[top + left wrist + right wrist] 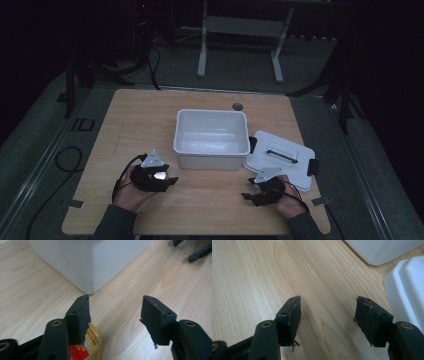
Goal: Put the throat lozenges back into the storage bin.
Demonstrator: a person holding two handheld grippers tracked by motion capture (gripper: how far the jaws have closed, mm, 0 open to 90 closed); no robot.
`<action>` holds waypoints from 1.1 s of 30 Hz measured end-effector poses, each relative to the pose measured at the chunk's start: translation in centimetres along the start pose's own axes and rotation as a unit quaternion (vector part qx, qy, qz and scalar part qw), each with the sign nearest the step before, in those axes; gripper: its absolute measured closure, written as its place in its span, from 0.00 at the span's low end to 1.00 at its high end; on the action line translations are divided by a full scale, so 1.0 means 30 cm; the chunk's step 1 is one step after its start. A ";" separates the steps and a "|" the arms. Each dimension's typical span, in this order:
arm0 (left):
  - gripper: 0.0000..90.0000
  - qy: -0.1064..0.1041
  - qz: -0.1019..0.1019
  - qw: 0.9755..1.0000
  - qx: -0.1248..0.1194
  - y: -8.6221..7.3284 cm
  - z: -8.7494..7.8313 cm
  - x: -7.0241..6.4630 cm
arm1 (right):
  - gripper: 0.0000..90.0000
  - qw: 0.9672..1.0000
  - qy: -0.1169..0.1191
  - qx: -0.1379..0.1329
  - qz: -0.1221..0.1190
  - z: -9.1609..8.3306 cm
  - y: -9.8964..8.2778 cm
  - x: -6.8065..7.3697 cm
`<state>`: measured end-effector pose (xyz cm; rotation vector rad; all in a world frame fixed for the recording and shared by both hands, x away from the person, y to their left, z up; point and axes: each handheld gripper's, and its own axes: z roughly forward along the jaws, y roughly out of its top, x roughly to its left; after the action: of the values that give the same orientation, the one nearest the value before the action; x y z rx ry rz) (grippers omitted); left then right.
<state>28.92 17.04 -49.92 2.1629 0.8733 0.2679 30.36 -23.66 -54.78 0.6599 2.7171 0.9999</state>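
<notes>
- While both hands rest low at the near edge of the wooden worktop (145, 120), a white plastic box (212, 150) stands open at its middle, its inside bare as far as the high view shows
- Just right of the box lies its white lid (292, 170), flat on the worktop, a dark handle on top and a black clip at each end; the lid's near-left corner sits close to the right tongs (250, 193)
- Left tongs (173, 179) are held in front of the box's near-left corner, tips pointing right along the worktop; a grey three-cornered plate rides on top
- In the left gripper view the left tongs (116, 312) stand released, jaws spread with bare wood between them; no pad presses on anything
- Under the left jaw in that view lies a small round yellow thing with a red label (92, 345), flat on the worktop, partly hidden by the jaw; whether the jaw touches it I cannot tell
- The box's rounded corner (92, 267) rises just beyond the jaw tips, apart from them
- Right tongs point left, low over the worktop; in the right gripper view the right tongs (328, 312) are released too, jaws wide, plain wood between them; the lid's edge (404, 287) shows just beside the right-hand jaw, not touching
</notes>
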 end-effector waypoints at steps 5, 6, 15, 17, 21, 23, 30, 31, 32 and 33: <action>0.40 -0.003 -0.015 1.000 -0.020 0.007 -0.023 0.030 | 0.39 1.000 -0.004 -0.026 0.007 0.002 -0.022 0.006; 0.39 -0.002 -0.019 1.000 -0.022 0.006 -0.025 0.036 | 0.39 0.999 -0.004 -0.030 0.009 0.002 -0.026 0.008; 0.38 0.025 -0.001 0.999 -0.029 0.050 -0.047 0.059 | 0.38 0.998 -0.006 -0.060 0.009 0.003 -0.053 0.010; 0.38 0.030 0.007 0.999 -0.023 0.062 -0.057 0.065 | 0.37 0.998 -0.005 -0.061 0.007 0.004 -0.053 0.009; 0.37 0.036 0.018 0.999 -0.011 0.072 -0.075 0.082 | 0.37 0.998 -0.005 -0.060 0.007 0.004 -0.053 0.010; 0.35 0.038 0.020 0.999 -0.008 0.073 -0.079 0.087 | 0.37 0.998 -0.005 -0.061 0.007 0.004 -0.053 0.010; 0.33 0.034 0.041 0.998 0.020 0.061 -0.084 0.105 | 0.37 0.998 -0.012 -0.060 0.013 0.003 -0.054 0.015; 0.32 0.032 0.045 0.998 0.023 0.061 -0.085 0.107 | 0.37 0.998 -0.012 -0.061 0.014 0.003 -0.054 0.016; 0.32 0.029 0.050 0.998 0.027 0.062 -0.086 0.109 | 0.37 0.998 -0.012 -0.061 0.014 0.003 -0.054 0.016; 0.32 0.029 0.054 0.998 0.030 0.063 -0.086 0.108 | 0.37 0.998 -0.012 -0.061 0.014 0.003 -0.054 0.016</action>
<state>31.14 19.83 -47.07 2.2724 0.8063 0.3645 29.40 -24.47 -55.90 0.6858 2.6081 1.1446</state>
